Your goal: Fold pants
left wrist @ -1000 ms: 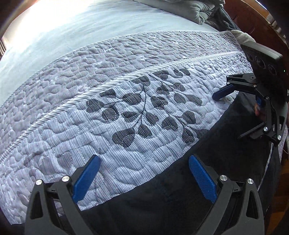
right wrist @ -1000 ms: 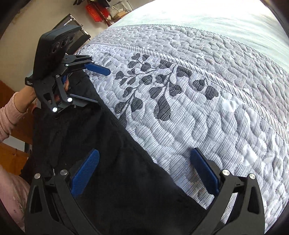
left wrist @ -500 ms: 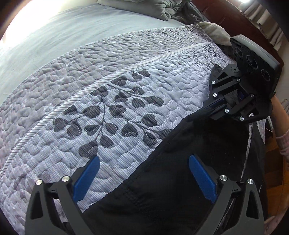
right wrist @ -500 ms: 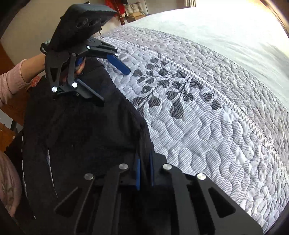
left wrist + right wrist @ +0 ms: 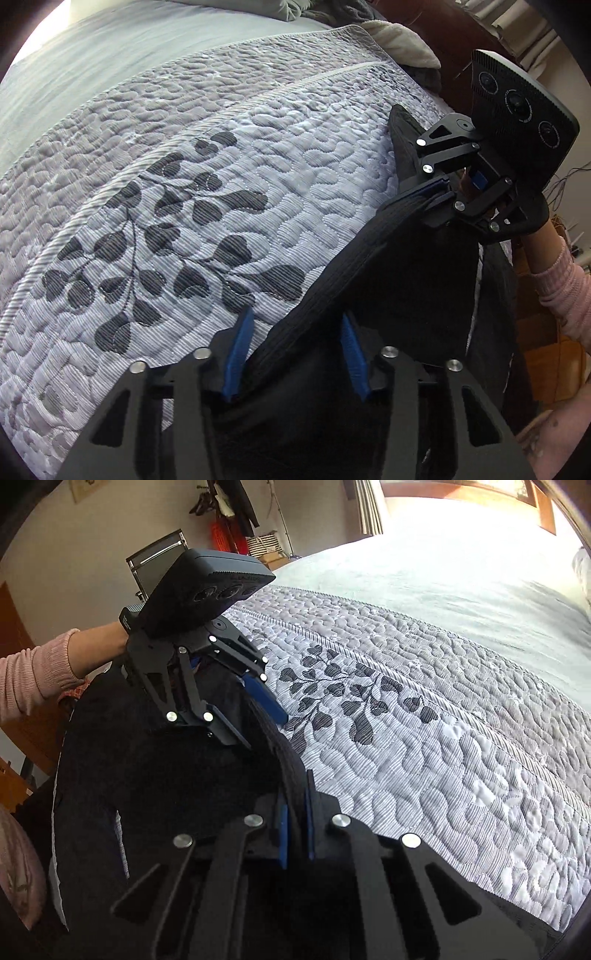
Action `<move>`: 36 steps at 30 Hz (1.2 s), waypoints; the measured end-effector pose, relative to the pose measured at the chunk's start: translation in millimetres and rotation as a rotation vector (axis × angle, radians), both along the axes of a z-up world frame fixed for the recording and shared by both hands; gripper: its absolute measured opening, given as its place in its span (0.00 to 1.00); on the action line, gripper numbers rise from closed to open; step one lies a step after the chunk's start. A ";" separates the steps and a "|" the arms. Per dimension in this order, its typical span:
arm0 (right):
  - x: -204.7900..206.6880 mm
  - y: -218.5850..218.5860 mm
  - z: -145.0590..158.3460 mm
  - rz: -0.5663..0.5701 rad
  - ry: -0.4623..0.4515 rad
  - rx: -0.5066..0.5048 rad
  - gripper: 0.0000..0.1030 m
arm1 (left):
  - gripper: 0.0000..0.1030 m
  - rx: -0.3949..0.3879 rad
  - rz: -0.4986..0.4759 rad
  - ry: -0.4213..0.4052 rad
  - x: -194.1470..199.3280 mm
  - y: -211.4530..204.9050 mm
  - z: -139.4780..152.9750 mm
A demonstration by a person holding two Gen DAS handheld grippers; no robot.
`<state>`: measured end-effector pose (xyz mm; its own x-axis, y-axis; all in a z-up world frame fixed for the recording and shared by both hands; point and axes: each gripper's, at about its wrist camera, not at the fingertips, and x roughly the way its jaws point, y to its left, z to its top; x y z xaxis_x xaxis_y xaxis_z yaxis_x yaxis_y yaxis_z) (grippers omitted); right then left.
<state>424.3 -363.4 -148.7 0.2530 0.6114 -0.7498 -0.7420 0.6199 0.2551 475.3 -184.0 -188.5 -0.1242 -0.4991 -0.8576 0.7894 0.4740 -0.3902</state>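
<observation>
Closing around the black pants [image 5: 388, 295] at lower centre, the left gripper [image 5: 295, 354] has fingers apart (waistband between them). Right view: right gripper [image 5: 295, 827] clamped on the waistband, bed quilt [image 5: 424, 757] alongside.

So the pants [image 5: 406, 288] hang at the near edge of the bed, on the quilt [image 5: 192, 206]. Right gripper [image 5: 294, 819] pinches the waistband; left gripper [image 5: 295, 354] straddles the same band further along. Behind the quilt there's a sheet [image 5: 443, 576], with a chair [image 5: 159, 561] beyond the bed's corner.
</observation>
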 end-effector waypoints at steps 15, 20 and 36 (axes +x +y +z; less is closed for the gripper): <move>-127.6 -1.6 80.8 -0.212 -0.214 0.043 0.06 | 0.09 0.031 0.099 -0.285 -114.3 5.0 101.3; -193.7 11.0 96.5 -0.247 -0.260 0.063 0.07 | 0.09 0.042 0.176 -0.354 -183.3 16.5 124.6; -353.3 19.4 66.6 -0.342 -0.132 0.033 0.09 | 0.09 0.077 0.370 -0.397 -375.6 28.3 100.8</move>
